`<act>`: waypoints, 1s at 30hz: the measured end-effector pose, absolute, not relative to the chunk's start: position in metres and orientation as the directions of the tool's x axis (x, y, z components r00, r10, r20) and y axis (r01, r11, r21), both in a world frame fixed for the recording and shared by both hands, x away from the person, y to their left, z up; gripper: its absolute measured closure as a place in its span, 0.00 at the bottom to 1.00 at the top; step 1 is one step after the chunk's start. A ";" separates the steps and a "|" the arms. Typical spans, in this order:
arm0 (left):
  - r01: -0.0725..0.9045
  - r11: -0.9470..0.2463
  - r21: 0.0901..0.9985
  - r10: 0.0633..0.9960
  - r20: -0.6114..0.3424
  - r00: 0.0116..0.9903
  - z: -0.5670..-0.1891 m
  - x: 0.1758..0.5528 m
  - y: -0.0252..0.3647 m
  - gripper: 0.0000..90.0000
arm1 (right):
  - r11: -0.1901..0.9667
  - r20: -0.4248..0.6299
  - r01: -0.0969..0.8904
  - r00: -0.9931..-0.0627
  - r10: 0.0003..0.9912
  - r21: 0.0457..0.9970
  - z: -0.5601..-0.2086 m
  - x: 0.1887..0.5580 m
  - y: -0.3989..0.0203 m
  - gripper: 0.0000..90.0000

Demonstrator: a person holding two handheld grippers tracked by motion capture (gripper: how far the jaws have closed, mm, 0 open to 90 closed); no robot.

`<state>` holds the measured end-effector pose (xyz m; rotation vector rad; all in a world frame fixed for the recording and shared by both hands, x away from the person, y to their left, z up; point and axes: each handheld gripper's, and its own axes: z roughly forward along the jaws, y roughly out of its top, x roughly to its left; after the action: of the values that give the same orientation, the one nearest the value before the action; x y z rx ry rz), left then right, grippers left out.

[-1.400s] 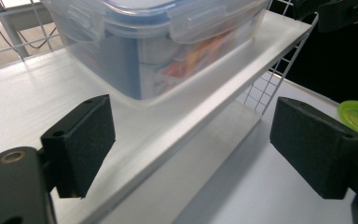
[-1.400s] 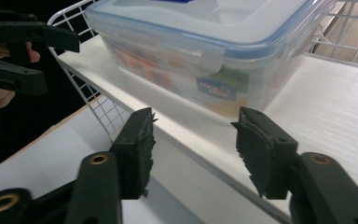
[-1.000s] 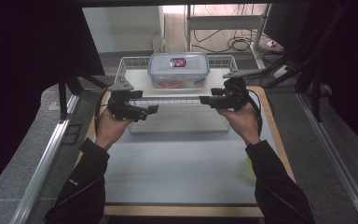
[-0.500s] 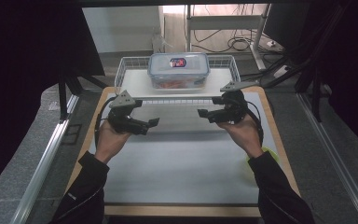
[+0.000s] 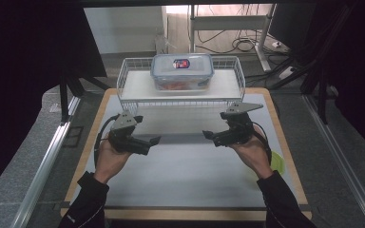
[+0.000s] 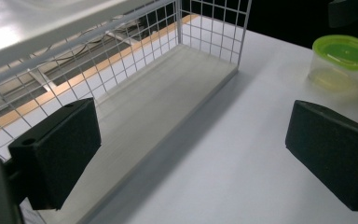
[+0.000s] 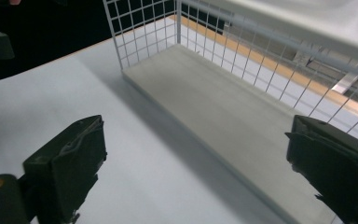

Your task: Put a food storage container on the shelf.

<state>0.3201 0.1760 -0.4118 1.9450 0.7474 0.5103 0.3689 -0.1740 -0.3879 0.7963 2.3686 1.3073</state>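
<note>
Both grippers, left [image 5: 153,140] and right [image 5: 209,135], jaws just opened wide and empty, face each other in front of the white wire two-tier rack [image 5: 132,102]; its long axis runs crosswise, equally near both.

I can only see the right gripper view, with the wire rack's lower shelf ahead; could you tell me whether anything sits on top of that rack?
Observer: Yes, a clear lidded box with something red inside stands on the top shelf of the wire rack.
Operator: Thank you. Is anything else nearby?
Observer: A small tub with a green lid stands near the right edge of the table.
Operator: And how is the left gripper?
Observer: The left gripper has just been opening; its jaws stand wide with nothing between them.
</note>
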 end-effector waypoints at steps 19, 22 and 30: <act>0.318 -0.344 0.884 0.709 0.022 0.705 -0.457 0.288 0.189 0.02 | 0.388 0.032 0.358 -0.768 0.640 0.849 -0.431 0.335 -0.205 0.01; 0.339 -0.347 0.874 0.723 0.019 0.691 -0.473 0.281 0.192 0.02 | 0.395 0.037 0.377 -0.762 0.647 0.838 -0.441 0.326 -0.209 0.02; 0.374 -0.392 0.840 0.742 0.049 0.668 -0.496 0.260 0.197 0.02 | 0.427 -0.012 0.363 -0.750 0.662 0.828 -0.456 0.306 -0.217 0.03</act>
<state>0.2598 0.1969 -0.4965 2.0125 0.8640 0.5352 0.3063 -0.2166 -0.4557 0.8793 2.3486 1.2404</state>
